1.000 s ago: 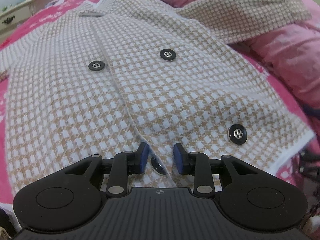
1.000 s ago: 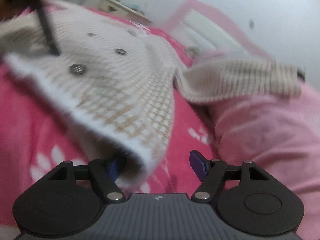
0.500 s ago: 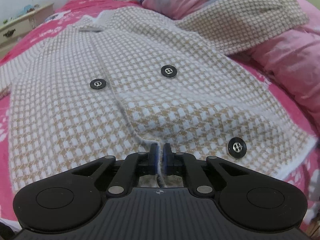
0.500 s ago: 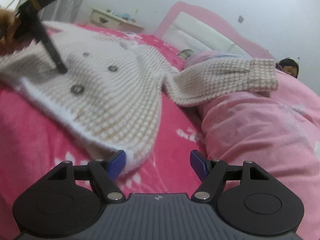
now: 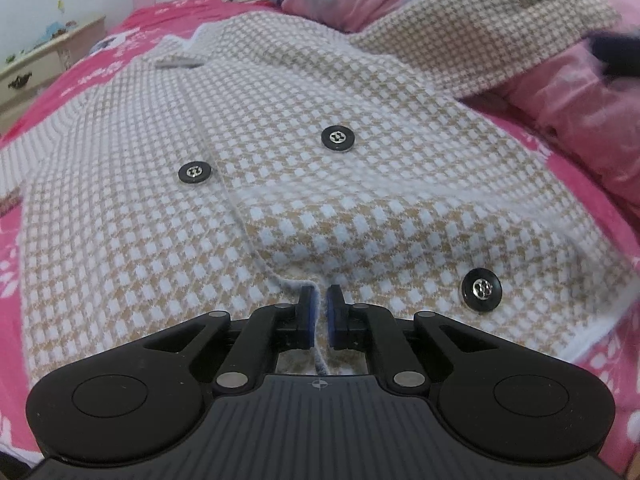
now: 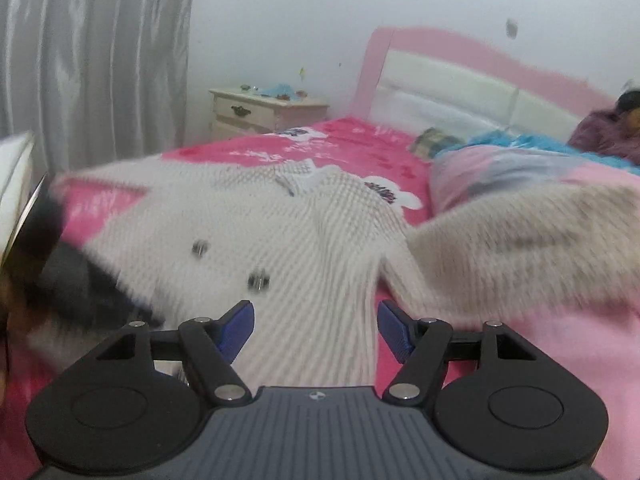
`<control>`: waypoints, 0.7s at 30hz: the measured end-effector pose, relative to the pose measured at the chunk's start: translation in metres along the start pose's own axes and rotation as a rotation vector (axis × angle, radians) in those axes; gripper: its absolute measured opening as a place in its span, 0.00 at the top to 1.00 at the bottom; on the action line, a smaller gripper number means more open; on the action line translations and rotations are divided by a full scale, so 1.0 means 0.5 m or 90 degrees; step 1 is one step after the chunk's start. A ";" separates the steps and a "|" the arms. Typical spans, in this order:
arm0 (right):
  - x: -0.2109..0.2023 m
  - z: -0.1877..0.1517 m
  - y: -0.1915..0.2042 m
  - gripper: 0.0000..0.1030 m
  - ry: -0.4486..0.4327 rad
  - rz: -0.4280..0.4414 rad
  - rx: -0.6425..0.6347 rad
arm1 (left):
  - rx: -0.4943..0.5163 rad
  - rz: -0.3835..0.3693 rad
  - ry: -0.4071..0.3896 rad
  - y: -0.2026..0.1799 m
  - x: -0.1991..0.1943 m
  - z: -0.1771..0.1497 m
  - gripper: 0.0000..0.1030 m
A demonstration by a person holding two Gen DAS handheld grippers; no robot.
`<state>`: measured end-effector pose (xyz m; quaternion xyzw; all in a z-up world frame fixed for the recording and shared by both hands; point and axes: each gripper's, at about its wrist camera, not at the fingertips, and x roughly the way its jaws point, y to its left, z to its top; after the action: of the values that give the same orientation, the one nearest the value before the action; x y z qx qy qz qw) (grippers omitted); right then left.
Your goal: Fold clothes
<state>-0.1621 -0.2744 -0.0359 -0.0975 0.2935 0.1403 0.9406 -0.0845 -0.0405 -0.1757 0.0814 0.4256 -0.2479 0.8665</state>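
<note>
- A cream nightstand [image 6: 264, 114] stood at the far left, beside the bed's pink headboard [image 6: 472, 60], with grey curtains [image 6: 92, 60] further left in the right wrist view.
- A tan-and-white checked cardigan [image 5: 280, 184] lay spread front-up on the bed [image 5: 160, 24], over a hot-pink floral sheet.
- Three black buttons showed on its front: one left of the placket [image 5: 195, 172], one right of it [image 5: 338, 138], and one near the hem [image 5: 481, 289].
- The left gripper [image 5: 319, 312] had its jaws closed on the cardigan's front edge at the hem, a strip of knit pinched between the blue pads.
- The cardigan's sleeve [image 5: 480, 36] lay draped up over a pink quilt [image 5: 580, 120] on the right.
- The right gripper [image 6: 316, 328] hung over the cardigan's right side, its jaws wide open and holding nothing; that view was blurred.
</note>
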 end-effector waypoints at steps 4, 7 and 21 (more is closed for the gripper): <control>0.169 0.119 -0.063 0.35 0.048 0.010 0.025 | -0.029 -0.018 0.003 0.015 0.002 -0.001 0.94; 0.319 0.163 -0.107 0.36 0.091 0.000 0.066 | -0.051 -0.031 0.005 0.026 0.003 -0.003 0.94; 0.677 0.305 -0.291 0.25 0.175 0.030 0.081 | -0.129 -0.110 0.013 0.081 0.009 -0.010 0.91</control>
<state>0.2317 -0.3006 -0.0939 -0.0494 0.4302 0.1287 0.8922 -0.0654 -0.0051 -0.1851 -0.0409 0.4623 -0.2768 0.8414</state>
